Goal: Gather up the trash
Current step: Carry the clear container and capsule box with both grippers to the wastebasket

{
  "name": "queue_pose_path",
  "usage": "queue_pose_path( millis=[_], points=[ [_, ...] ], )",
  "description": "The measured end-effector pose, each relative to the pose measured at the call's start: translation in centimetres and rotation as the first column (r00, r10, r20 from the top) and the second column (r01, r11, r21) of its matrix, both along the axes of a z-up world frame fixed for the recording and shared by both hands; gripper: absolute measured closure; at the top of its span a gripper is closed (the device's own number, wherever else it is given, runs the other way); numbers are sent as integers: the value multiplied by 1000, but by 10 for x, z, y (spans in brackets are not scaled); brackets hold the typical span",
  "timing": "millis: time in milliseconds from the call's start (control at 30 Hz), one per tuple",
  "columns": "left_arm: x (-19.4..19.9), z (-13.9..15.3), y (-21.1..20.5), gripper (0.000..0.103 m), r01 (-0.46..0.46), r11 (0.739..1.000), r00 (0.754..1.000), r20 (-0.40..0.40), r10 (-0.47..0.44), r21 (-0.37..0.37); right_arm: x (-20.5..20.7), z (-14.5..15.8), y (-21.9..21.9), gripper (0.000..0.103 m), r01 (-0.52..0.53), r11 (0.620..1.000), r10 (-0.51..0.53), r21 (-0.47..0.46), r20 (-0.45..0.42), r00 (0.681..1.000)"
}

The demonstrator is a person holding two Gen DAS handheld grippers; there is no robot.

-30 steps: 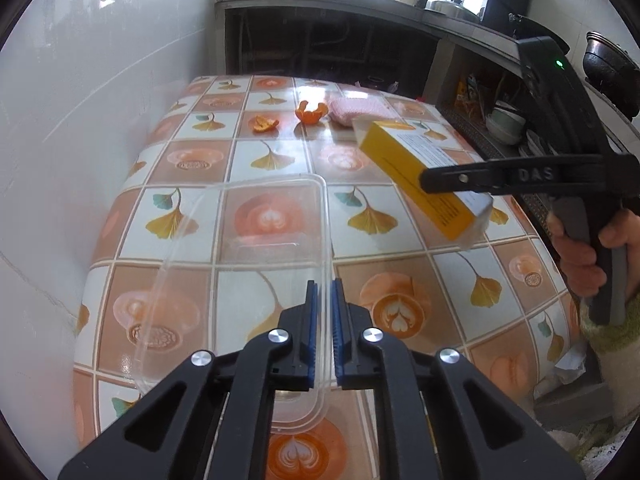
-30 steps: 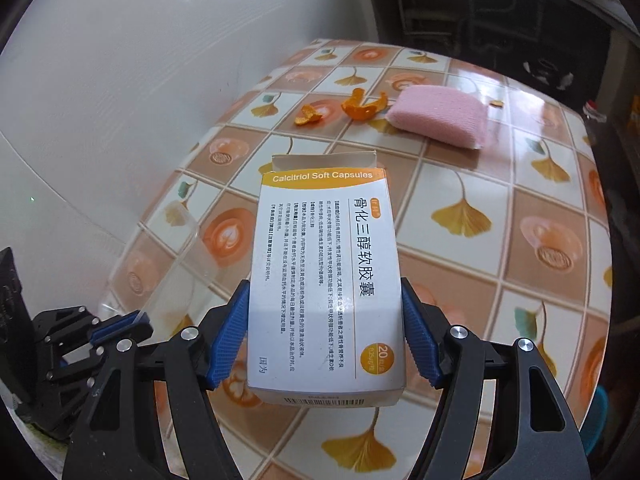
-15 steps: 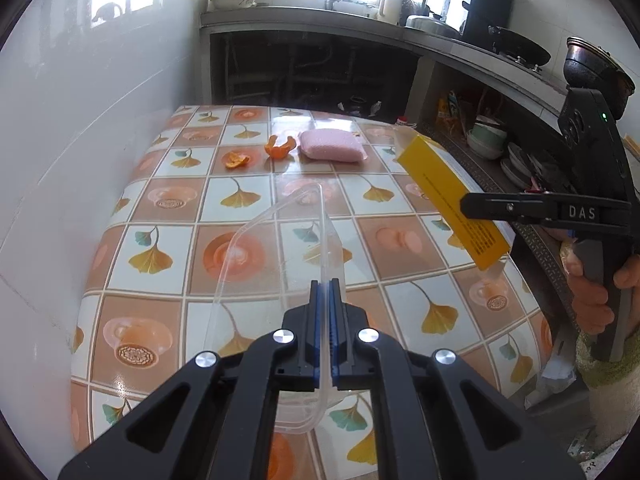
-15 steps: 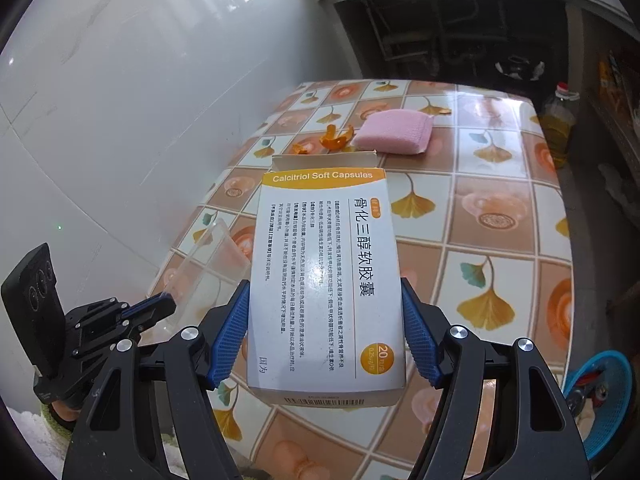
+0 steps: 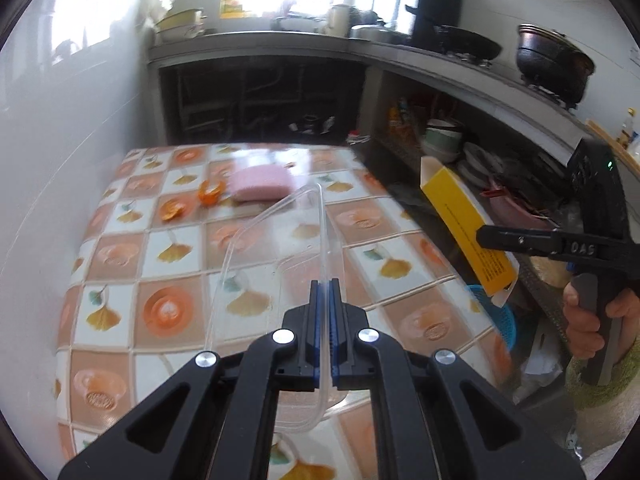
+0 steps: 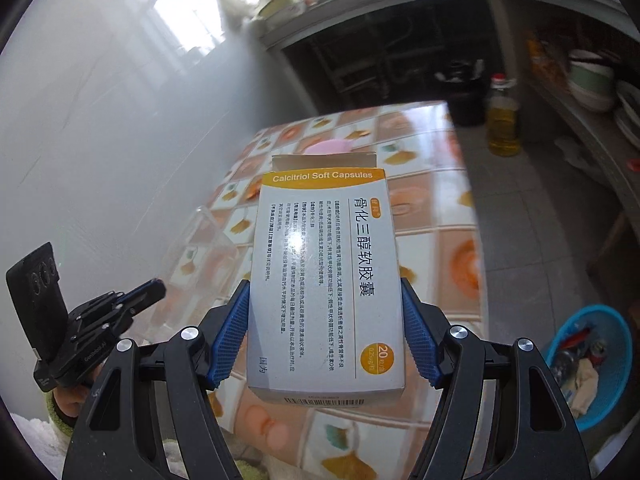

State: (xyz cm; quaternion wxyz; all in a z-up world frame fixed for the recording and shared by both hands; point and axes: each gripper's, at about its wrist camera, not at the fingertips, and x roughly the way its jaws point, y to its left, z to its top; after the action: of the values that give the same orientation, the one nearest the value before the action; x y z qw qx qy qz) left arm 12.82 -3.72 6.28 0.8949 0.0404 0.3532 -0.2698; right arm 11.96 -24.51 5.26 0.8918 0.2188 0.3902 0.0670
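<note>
Two items in hand, both lifted clear of the desk (image 5: 120,256) for the trip to the bin. Left hand-held gripper (image 5: 325,292) clenched tight on the rim of a clear plastic container (image 5: 280,240), which tilts up ahead of it on edge — a thin-wall pinch, likely the only workable grip. Right hand-held gripper (image 6: 326,336) grasps the medicine box (image 6: 324,280) across its width, blue pads on both side faces, open flap pointing away. Blue trash basket (image 6: 588,364) sits on the floor below and right of the right hand-held gripper, already holding scraps — judged the drop target. Orange peels (image 5: 192,204) and pink sponge (image 5: 260,184) lie well ahead on the desk, blurred. Container's near end is hidden behind the fingers; box contents cannot be told.
</note>
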Motion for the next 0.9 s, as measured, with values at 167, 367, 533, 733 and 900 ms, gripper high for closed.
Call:
queue_pose_path(
  millis=[167, 367, 533, 733, 900],
  points=[
    [0, 21, -61, 100, 158, 987, 986, 50, -157, -24, -58, 3, -59, 36, 238, 965, -240, -108, -2, 971],
    [-3, 28, -163, 100, 378, 925, 926, 37, -376, -30, -139, -28, -133, 36, 501, 856, -512, -127, -79, 855],
    [-4, 2, -255, 100, 526, 850, 845, -87, -527, -37, -196, -83, -179, 36, 646, 763, -639, -33, -194, 745],
    [-2, -73, -382, 100, 631, 775, 726, -340, -598, -16, -225, -159, -212, 36, 733, 678, -676, 54, -346, 651],
    [0, -137, -453, 100, 662, 750, 672, -459, -580, 21, -213, -211, -235, 36, 767, 636, -668, 86, -438, 602]
  ],
)
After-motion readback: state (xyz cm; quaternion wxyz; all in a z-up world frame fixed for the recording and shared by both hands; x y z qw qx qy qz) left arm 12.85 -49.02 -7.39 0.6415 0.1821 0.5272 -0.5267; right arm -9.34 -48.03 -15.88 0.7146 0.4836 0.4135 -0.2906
